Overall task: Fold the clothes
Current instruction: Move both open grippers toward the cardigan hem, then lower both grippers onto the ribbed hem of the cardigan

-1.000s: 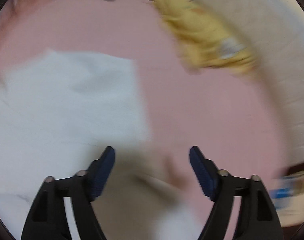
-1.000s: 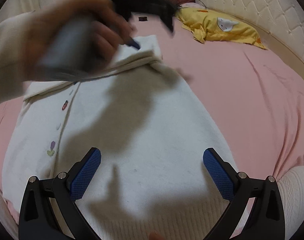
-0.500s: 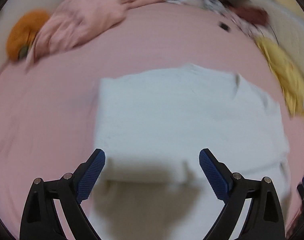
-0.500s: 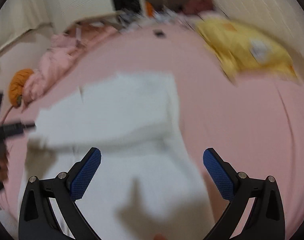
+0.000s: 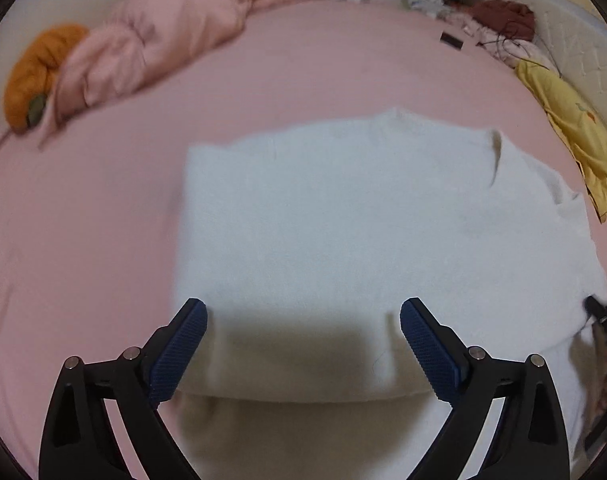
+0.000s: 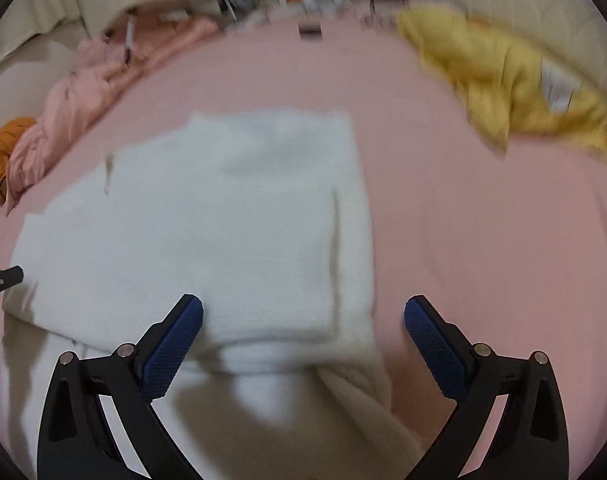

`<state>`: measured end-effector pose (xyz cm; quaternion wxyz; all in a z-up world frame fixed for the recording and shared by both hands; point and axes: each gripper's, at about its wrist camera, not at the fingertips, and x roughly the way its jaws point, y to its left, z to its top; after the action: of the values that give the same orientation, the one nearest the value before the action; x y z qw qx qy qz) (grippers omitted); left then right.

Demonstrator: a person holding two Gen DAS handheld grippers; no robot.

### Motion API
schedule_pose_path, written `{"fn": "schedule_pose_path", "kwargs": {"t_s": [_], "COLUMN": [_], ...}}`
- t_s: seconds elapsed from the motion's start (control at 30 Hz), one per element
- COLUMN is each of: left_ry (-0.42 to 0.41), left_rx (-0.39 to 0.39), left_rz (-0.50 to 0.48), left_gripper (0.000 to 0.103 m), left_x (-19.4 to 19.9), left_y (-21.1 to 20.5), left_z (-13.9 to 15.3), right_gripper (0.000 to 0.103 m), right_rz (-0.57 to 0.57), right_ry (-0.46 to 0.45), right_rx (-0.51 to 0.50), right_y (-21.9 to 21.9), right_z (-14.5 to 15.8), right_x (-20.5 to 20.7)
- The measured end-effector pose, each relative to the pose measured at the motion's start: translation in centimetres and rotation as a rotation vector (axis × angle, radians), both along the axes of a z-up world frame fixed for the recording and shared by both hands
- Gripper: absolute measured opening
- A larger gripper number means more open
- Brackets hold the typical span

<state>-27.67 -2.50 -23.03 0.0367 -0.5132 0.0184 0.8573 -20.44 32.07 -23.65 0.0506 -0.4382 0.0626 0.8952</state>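
Both grippers, left point(image 5: 303, 344) and right point(image 6: 303, 344), jaws spread wide, empty, above white sweater point(image 5: 343, 232)

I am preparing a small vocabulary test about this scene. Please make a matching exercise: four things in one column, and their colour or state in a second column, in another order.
Column 1:
1. sweater
2. bed sheet
3. garment near the headboard
4. left claw

Column 2:
a. yellow
b. open, holding nothing
c. white, partly folded
d. pink

Pairs: 1-c, 2-d, 3-a, 4-b
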Motion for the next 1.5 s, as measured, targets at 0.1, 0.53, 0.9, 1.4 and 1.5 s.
{"fn": "schedule_pose_path", "kwargs": {"t_s": [0.1, 0.53, 0.9, 1.4, 1.5], "left_ry": [-0.050, -0.045, 0.033, -0.323, -0.302], "left_rx": [-0.021, -0.085, -0.078, -0.012, 0.017], "left_rz": [0.002, -0.030, 0.003, 0.081, 0.071], "left_gripper": [0.098, 0.101, 0.096, 0.096, 0.096], "left_x": [-1.1, 0.8, 7.8, 25.9, 26.3], "left_y": [-0.3, 0.1, -1.7, -2.2, -2.2], "left_z": [-2.0, -2.7, 4.5, -2.0, -1.3], "right_gripper": [0.101, 0.098, 0.098, 0.098, 0.098], "right_rz": [0.143, 0.169, 0.124, -0.040, -0.069], "right_ry": [0.055, -0.037, 0.084, -0.302, -0.302], "right_rx": [0.057, 0.063, 0.126, -0.088, -0.135], "right_y": [-3.1, -4.6, -7.3, -7.6, -6.7], "right_z": [0.4, -2.2, 6.8, -0.2, -0.1], "right_x": [-0.5, 0.0, 5.7, 23.7, 24.6]}}
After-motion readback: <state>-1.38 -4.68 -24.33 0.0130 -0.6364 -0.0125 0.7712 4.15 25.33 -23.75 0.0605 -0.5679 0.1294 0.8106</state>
